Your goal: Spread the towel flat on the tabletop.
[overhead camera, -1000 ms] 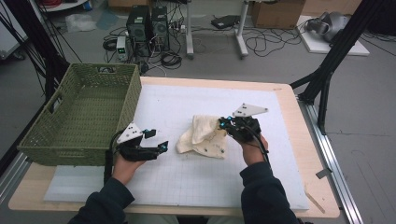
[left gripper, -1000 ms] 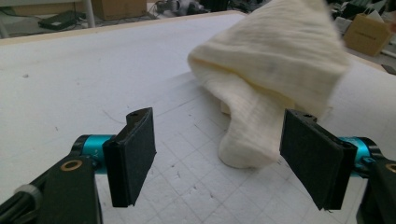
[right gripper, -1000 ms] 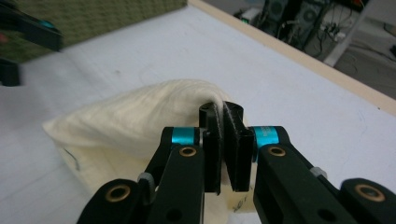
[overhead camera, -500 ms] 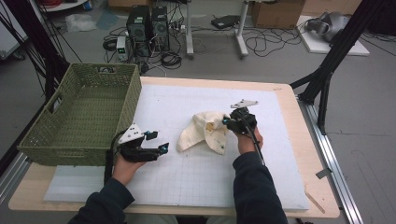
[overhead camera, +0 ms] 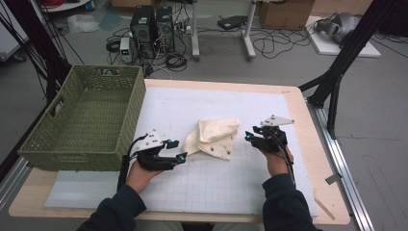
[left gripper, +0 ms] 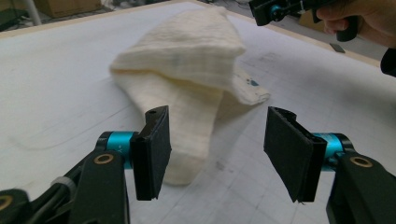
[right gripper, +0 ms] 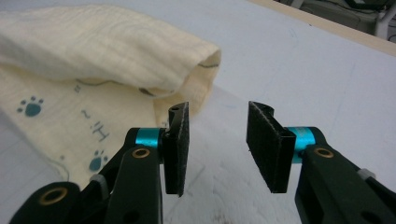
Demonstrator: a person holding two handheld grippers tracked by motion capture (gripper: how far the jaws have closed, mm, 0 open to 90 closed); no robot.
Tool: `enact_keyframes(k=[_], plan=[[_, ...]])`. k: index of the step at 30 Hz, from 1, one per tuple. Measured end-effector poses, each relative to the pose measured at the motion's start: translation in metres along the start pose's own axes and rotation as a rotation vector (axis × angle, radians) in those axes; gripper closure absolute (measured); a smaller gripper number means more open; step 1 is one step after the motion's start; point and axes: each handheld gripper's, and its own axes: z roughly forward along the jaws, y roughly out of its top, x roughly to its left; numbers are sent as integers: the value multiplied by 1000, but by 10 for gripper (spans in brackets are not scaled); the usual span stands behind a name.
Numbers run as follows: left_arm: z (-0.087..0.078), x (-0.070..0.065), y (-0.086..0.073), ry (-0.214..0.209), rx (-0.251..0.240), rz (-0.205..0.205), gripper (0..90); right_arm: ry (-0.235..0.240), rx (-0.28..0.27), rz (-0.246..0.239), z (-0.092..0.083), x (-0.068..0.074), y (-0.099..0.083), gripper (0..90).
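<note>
While the cloth (overhead camera: 211,138) lies crumpled mid-counter (overhead camera: 298,110), right of the basket (overhead camera: 86,120), both grippers flank it with nothing held: the left gripper (overhead camera: 175,150) has been narrowing toward its near corner, the right gripper (overhead camera: 250,137) just spreading, likely to regrip.

The folded cloth (overhead camera: 212,138) lies on the grid mat (overhead camera: 298,192) near the middle of the table (overhead camera: 332,211); the wicker basket (overhead camera: 86,122) stands at the table's left end, well apart from the cloth. The left gripper (overhead camera: 179,150) sits just left of the cloth's near corner, between cloth and basket; the right gripper (overhead camera: 248,138) sits just beside the cloth's right edge, apart from it.
</note>
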Motion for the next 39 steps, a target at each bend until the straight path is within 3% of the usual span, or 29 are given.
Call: enact_keyframes(k=[2,5,9,12,14,18,20,27,32,35,37,39], plan=[[11,-5,2,5,13,15,387,-5,-11,-9,-8,2,-6,590],[30,-7,6,24,43,-10,356,-2,-25,-15,-17,6,-14,586],[55,-12,13,44,108,0,351,8,-14,-19,-17,10,-27,585],[68,-12,17,68,130,-17,405,16,11,-6,-9,11,-35,585],[73,-12,18,84,143,-31,490,19,13,12,-4,11,-39,588],[72,-8,19,106,141,-48,738,29,18,8,7,12,-38,628],[70,-6,19,111,128,-56,816,34,29,11,13,13,-36,642],[62,-3,23,109,90,-66,835,31,54,33,38,21,-22,617],[59,-2,24,113,87,-64,836,6,72,69,59,29,-12,489],[57,0,24,118,84,-65,837,-9,79,91,70,34,-8,481],[54,2,25,122,81,-67,840,-6,85,95,76,37,-7,545],[51,5,25,130,76,-69,841,34,80,92,76,37,-6,700]])
